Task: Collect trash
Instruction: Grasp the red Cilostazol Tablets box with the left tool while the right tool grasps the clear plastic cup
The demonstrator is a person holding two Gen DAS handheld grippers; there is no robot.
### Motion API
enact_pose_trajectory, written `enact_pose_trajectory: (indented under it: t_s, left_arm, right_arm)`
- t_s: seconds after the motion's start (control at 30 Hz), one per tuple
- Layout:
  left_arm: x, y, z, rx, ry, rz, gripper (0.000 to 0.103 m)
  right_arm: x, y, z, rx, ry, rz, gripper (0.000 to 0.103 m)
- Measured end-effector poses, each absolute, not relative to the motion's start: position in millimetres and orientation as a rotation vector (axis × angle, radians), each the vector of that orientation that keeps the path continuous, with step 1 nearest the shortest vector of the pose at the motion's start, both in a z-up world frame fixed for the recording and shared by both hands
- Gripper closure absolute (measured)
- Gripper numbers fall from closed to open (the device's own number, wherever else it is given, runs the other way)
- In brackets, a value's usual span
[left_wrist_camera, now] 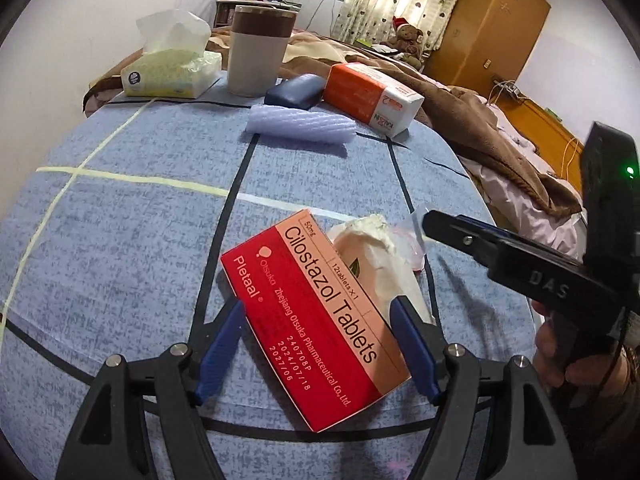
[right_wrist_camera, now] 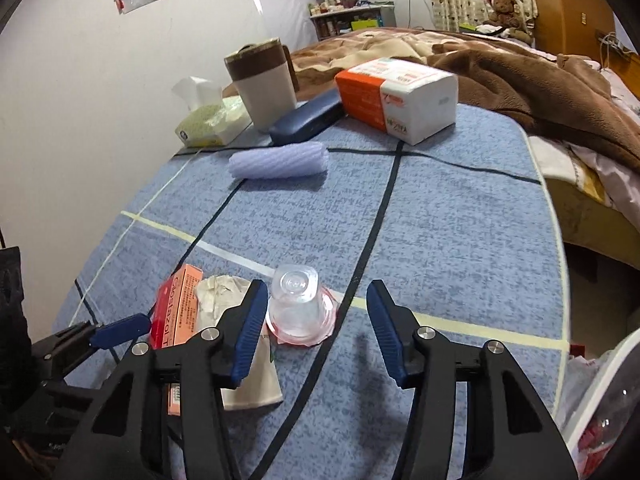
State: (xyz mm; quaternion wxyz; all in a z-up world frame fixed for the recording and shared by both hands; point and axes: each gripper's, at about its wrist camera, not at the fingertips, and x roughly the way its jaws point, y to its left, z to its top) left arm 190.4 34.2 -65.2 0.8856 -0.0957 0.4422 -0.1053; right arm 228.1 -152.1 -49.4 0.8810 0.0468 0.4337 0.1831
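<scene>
A red and peach Cilostazol tablet box (left_wrist_camera: 320,320) lies on the blue tablecloth between my left gripper's (left_wrist_camera: 320,340) blue fingers, which stand open around it; the box also shows in the right wrist view (right_wrist_camera: 176,312). A torn cream wrapper (left_wrist_camera: 380,264) lies beside it, partly under the box, and shows in the right view (right_wrist_camera: 240,360) as well. An upturned clear plastic cup (right_wrist_camera: 296,304) with a pink rim stands between my right gripper's (right_wrist_camera: 316,300) open fingers, close to the left pad. The right gripper shows in the left view (left_wrist_camera: 440,220).
At the table's far side are a tissue pack (left_wrist_camera: 172,72), a brown-lidded mug (left_wrist_camera: 260,52), a navy case (left_wrist_camera: 294,90), a ribbed lilac roll (left_wrist_camera: 300,124) and an orange-white napkin pack (left_wrist_camera: 372,96). A bed with a brown blanket (right_wrist_camera: 520,72) lies beyond. A white bag rim (right_wrist_camera: 600,400) is at lower right.
</scene>
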Motion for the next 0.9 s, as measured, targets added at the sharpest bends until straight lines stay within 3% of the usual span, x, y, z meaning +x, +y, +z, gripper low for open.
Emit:
enact_pose_trajectory:
  t_s: [0.37, 0.9]
  left_arm:
    - [190, 47, -78, -0.106, 0.971, -0.154, 0.026]
    - [200, 63, -83, -0.02, 0.938, -0.01, 0.026]
  right_arm:
    - [232, -147, -58, 0.059, 0.915, 0.361, 0.073]
    - [235, -148, -61, 0.024, 0.874, 0.359, 0.072]
